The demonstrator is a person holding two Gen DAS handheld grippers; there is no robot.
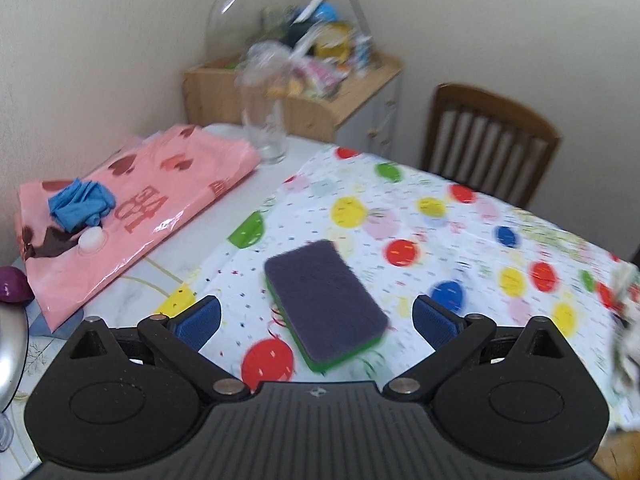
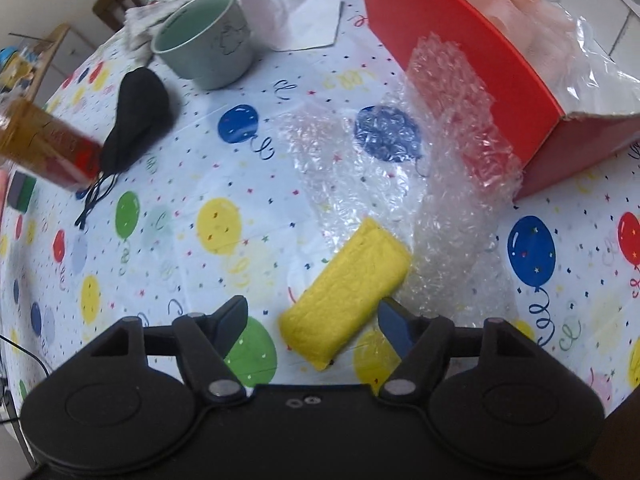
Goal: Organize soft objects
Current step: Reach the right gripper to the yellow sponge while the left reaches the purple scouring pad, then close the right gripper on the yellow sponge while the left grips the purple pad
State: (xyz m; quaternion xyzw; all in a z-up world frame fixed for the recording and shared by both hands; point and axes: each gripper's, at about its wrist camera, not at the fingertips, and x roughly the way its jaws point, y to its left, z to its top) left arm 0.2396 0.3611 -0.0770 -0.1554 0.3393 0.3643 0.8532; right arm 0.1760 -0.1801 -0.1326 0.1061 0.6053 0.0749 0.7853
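Note:
In the left wrist view a purple-topped sponge with a green base (image 1: 324, 304) lies flat on the balloon-print tablecloth (image 1: 440, 216). My left gripper (image 1: 318, 314) hangs over it, open, a blue pad well clear on either side. A crumpled blue cloth (image 1: 80, 202) rests on a pink heart-print bag (image 1: 160, 184) at the left. In the right wrist view a yellow sponge (image 2: 344, 292) lies at an angle on the cloth, partly on bubble wrap (image 2: 400, 184). My right gripper (image 2: 311, 314) straddles its near end, open; the right finger is close to it, the left stands apart.
A black drawstring pouch (image 2: 140, 116), a mint cup (image 2: 204, 52), an amber jar (image 2: 44, 144) and white paper (image 2: 296, 16) lie further back. A red box (image 2: 472, 64) holding plastic stands at the right. A tall glass (image 1: 266, 112), a chair (image 1: 488, 140) and a cluttered cabinet (image 1: 296, 92) are beyond the table.

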